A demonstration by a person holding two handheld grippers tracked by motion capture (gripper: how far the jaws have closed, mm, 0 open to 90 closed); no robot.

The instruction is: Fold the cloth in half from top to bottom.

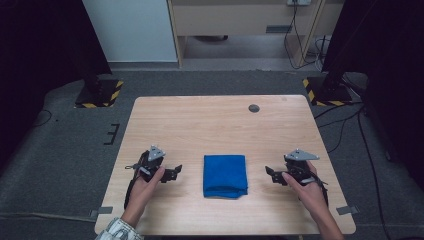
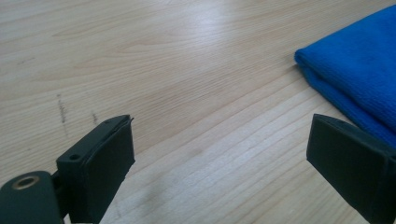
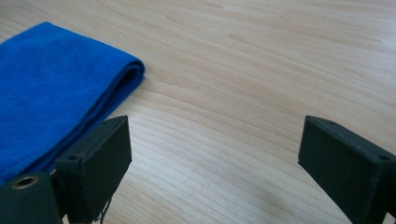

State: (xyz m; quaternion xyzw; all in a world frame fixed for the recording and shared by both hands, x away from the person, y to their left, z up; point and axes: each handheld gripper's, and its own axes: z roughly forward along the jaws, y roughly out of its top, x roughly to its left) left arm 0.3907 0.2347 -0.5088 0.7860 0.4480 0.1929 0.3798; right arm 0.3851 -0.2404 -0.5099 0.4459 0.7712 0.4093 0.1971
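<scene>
Lying folded into a thick rectangle, the bright blue terry cloth [image 1: 225, 175] sits in the lower middle of the high view, on the pale wooden table [image 1: 210, 120], with one hand-held tool on each side of it. The left tool [image 1: 173, 173] rests at the lower left of that frame, gripped by the person's left hand [image 1: 145, 185], its tips turned toward the cloth and a little apart from it. The right tool [image 1: 270, 173] mirrors it at the lower right, held by the right hand [image 1: 306, 187], likewise pointing inward and short of the cloth. In the left gripper view the two black jaws stand wide apart, released, with bare wood between them and the cloth's rounded fold [image 2: 355, 79] at the upper right, passing behind the right-hand jaw. In the right gripper view the jaws are also spread and grasp nothing; the cloth's folded edge [image 3: 51, 93] fills the upper left, running down behind the left-hand jaw.
</scene>
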